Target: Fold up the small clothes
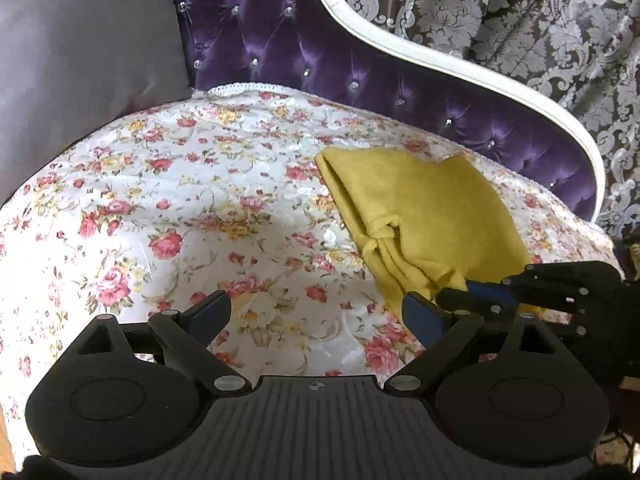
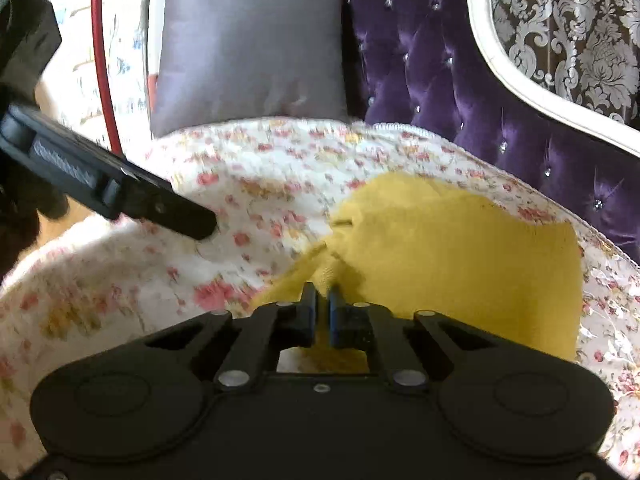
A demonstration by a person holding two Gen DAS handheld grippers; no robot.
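Note:
A small mustard-yellow garment lies partly folded on the floral cover of a sofa seat, right of centre. My left gripper is open and empty, low over the cover just left of the garment's near corner. My right gripper is shut on the near edge of the yellow garment, with cloth bunched between its blue pads. The right gripper also shows in the left wrist view, at the garment's near corner. The left gripper shows in the right wrist view as a dark finger over the cover.
A grey cushion stands at the left end of the seat. The tufted purple backrest with a white frame runs behind the seat. Patterned curtains hang behind. A red pole stands beyond the sofa's left end.

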